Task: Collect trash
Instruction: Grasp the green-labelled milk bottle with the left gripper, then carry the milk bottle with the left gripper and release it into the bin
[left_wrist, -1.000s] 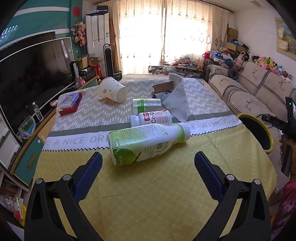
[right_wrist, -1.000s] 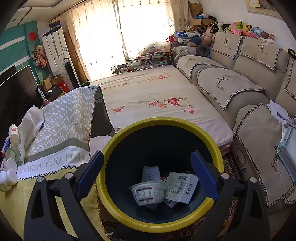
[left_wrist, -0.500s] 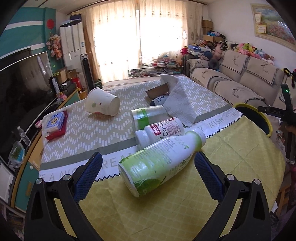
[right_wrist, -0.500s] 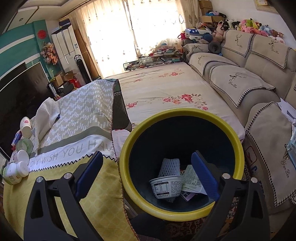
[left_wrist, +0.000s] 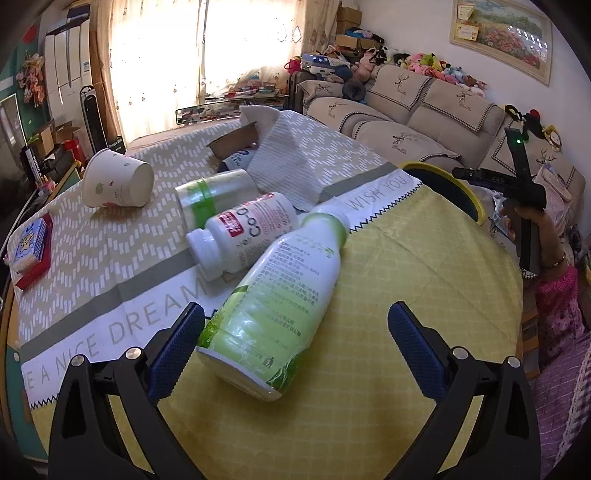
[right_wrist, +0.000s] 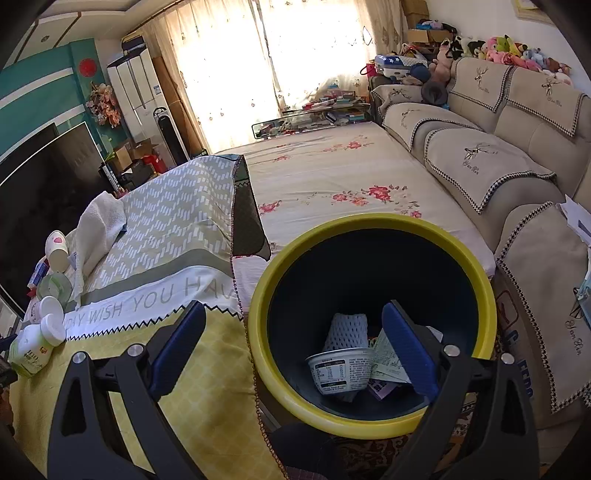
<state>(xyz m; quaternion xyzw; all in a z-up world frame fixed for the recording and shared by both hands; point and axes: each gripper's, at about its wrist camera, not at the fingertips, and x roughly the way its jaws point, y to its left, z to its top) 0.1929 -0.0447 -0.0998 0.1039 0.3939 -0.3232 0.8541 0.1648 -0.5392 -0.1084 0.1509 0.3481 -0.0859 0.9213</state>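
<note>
A green-and-white drink bottle (left_wrist: 280, 295) lies on its side on the yellow tablecloth, its base between the fingers of my open left gripper (left_wrist: 295, 354). Behind it lie a white pill bottle (left_wrist: 243, 232), a green-banded jar (left_wrist: 214, 199) and a tipped paper cup (left_wrist: 118, 181). My right gripper (right_wrist: 295, 354) hangs open and holds nothing above the rim of the yellow-rimmed trash bin (right_wrist: 373, 229), which contains a white tub (right_wrist: 340, 373), a foam net (right_wrist: 347, 328) and paper scraps. The bin (left_wrist: 443, 184) also shows beyond the table's right edge in the left wrist view.
A folded white cloth (left_wrist: 284, 162) and a brown box (left_wrist: 232, 144) lie farther back on the table. A blue-and-red packet (left_wrist: 29, 247) sits at the left edge. A sofa (right_wrist: 517, 147) runs along the right; a flowered bed (right_wrist: 332, 177) lies beyond the bin.
My left gripper has come closer to the green-and-white bottle, whose base now sits between the fingers. The right gripper has drifted left, so the bin now sits further right in its view.
</note>
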